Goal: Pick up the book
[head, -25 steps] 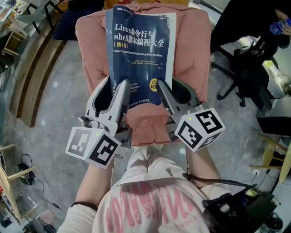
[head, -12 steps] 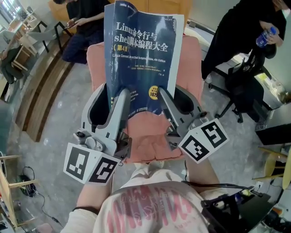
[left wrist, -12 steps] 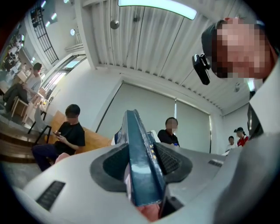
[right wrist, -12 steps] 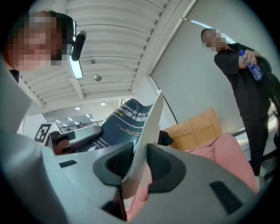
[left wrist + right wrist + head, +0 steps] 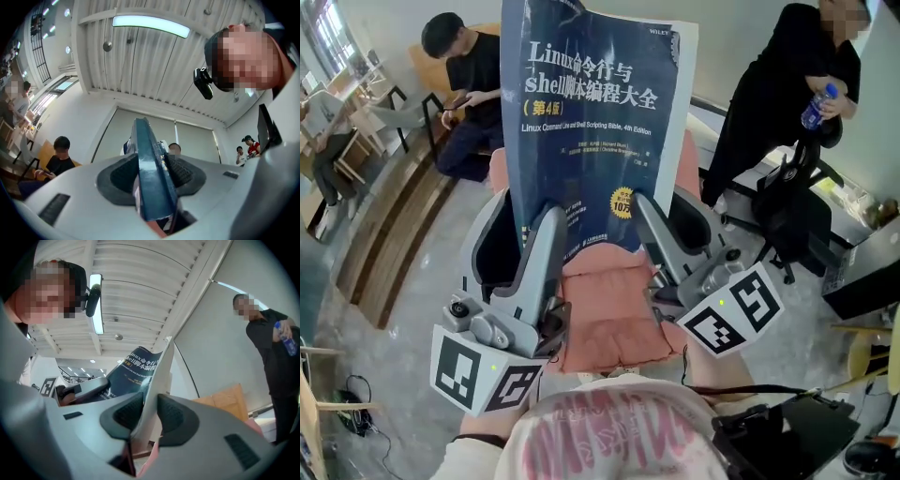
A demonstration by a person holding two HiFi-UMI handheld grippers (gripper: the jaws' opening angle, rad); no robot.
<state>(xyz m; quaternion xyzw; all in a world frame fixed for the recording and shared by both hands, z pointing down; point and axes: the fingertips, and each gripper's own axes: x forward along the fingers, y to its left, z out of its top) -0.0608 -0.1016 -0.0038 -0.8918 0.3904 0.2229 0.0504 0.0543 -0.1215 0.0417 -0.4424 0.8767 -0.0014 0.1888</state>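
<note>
A thick dark blue book point(image 5: 591, 122) with white lettering on its cover is held upright in the air, cover toward the head camera. My left gripper point(image 5: 546, 220) is shut on the book's lower left edge, and the spine point(image 5: 149, 173) runs between its black pads point(image 5: 121, 176). My right gripper point(image 5: 647, 208) is shut on the lower right edge, where the white page block point(image 5: 157, 385) is pinched between its pads point(image 5: 171, 416). The blue cover point(image 5: 133, 369) shows to the left in the right gripper view.
A pink cushioned chair point(image 5: 614, 309) stands below the book. A seated person in black point(image 5: 469, 94) is at the upper left. Another person in black holding a water bottle point(image 5: 816, 105) stands at the upper right beside a dark office chair point(image 5: 792, 211).
Both grippers have risen with the book, lifting it well above the pink chair. The book has tipped up toward vertical, and the people behind have come into view.
</note>
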